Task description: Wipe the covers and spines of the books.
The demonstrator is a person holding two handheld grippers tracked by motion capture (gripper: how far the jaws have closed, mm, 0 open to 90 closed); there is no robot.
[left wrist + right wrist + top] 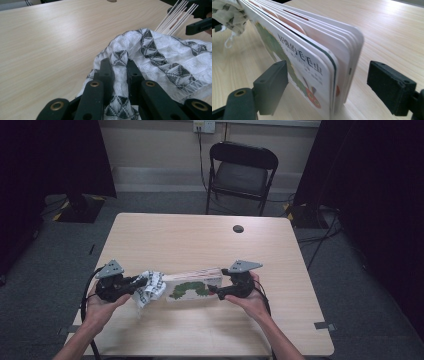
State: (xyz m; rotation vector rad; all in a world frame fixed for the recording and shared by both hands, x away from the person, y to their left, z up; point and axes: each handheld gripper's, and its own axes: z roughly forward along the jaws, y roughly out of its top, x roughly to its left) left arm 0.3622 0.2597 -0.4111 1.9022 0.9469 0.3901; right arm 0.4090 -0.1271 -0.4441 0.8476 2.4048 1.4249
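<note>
A white cloth (150,292) with a black triangle pattern hangs bunched from my left gripper (142,281), whose jaws are shut on a fold of it (119,62); the rest of the cloth (160,57) drapes to the right. A board book (192,287) with a green caterpillar cover stands on its edge on the table, pages fanned (312,62). My right gripper (217,292) straddles the book's end (330,85). Its left pad (272,85) is close against the cover, and its right pad (387,87) stands apart from the pages. The cloth (229,15) touches the book's far end.
The wooden table (200,235) has a round cable hole (238,228) near its far edge. A black folding chair (240,175) stands behind the table. Dark curtains flank both sides, and cables lie on the grey floor.
</note>
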